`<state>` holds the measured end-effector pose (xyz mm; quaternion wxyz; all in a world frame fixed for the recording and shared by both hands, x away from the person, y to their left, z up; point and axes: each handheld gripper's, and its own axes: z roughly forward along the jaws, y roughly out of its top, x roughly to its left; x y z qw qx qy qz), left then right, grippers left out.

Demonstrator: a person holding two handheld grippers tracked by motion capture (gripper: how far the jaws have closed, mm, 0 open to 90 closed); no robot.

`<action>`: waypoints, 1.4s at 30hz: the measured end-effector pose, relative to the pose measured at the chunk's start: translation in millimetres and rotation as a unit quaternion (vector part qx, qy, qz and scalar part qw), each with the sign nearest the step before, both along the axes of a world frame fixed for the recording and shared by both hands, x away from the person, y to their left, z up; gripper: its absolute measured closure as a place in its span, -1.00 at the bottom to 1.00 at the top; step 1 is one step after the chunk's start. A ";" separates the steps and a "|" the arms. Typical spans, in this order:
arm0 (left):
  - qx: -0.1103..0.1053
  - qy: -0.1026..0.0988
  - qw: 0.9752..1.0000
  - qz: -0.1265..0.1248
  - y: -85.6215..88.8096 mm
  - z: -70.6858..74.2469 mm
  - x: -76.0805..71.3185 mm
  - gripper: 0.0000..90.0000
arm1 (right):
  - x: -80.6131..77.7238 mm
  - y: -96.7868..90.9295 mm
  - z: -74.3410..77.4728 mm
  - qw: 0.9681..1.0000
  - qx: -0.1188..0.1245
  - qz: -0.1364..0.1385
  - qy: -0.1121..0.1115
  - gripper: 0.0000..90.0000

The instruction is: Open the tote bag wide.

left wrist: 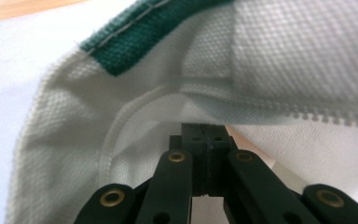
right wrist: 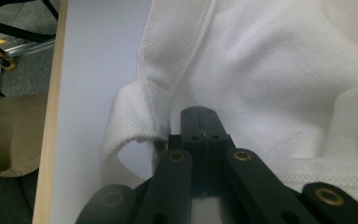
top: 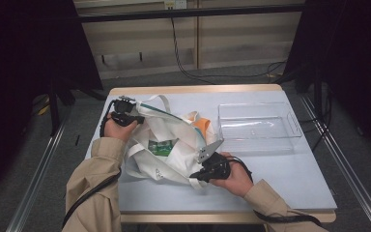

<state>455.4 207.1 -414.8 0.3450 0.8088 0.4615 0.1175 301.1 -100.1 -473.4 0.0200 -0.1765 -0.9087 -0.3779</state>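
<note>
Black fingers (right wrist: 204,122) of the right gripper (top: 211,166) are pressed together, pinching a fold of the white bag (top: 166,137) at its near edge, while the left gripper (top: 124,116) pinches the bag's far left rim. Up close, the left gripper view picks out green trim (left wrist: 135,39) and a zipper (left wrist: 307,114); the high view shows a green packet (top: 160,148) inside. Open counter (top: 280,179) lies to the right, below the clear tray (top: 258,126).

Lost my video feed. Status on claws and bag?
Left claw shut on white bag rim. Right claw shut on near edge. Clear tray beside, nothing blocking.
</note>
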 end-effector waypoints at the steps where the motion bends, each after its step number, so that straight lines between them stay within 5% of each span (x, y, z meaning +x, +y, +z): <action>1: 0.001 0.001 1.000 -0.003 1.8 0.6 -0.5 1.00 | 0.3 -0.3 0.2 1.000 0.003 -0.002 -0.001 1.00; 6: -0.021 0.008 1.000 -0.008 5.5 3.5 -7.3 1.00 | 2.9 -2.6 4.1 1.000 0.009 -0.006 -0.009 0.98; 15: -0.027 0.017 0.999 -0.036 7.0 9.0 -23.3 0.86 | 9.8 -4.9 20.0 0.999 0.025 -0.036 -0.024 0.81; 22: -0.029 0.004 0.998 -0.052 7.7 9.9 -35.0 0.57 | 16.3 -4.0 28.1 0.996 0.045 -0.070 -0.037 0.44; 29: -0.031 -0.007 0.997 -0.075 0.6 22.1 -40.9 0.55 | 24.0 0.8 33.9 0.994 0.051 -0.083 -0.051 0.24; 38: -0.039 -0.028 0.997 -0.068 -10.9 27.6 -40.9 0.27 | 28.2 10.6 34.4 0.994 0.043 -0.082 -0.055 0.08; 42: -0.053 -0.018 0.996 -0.065 -21.3 20.2 -38.1 0.06 | 29.4 10.6 33.5 0.995 0.038 -0.082 -0.051 0.08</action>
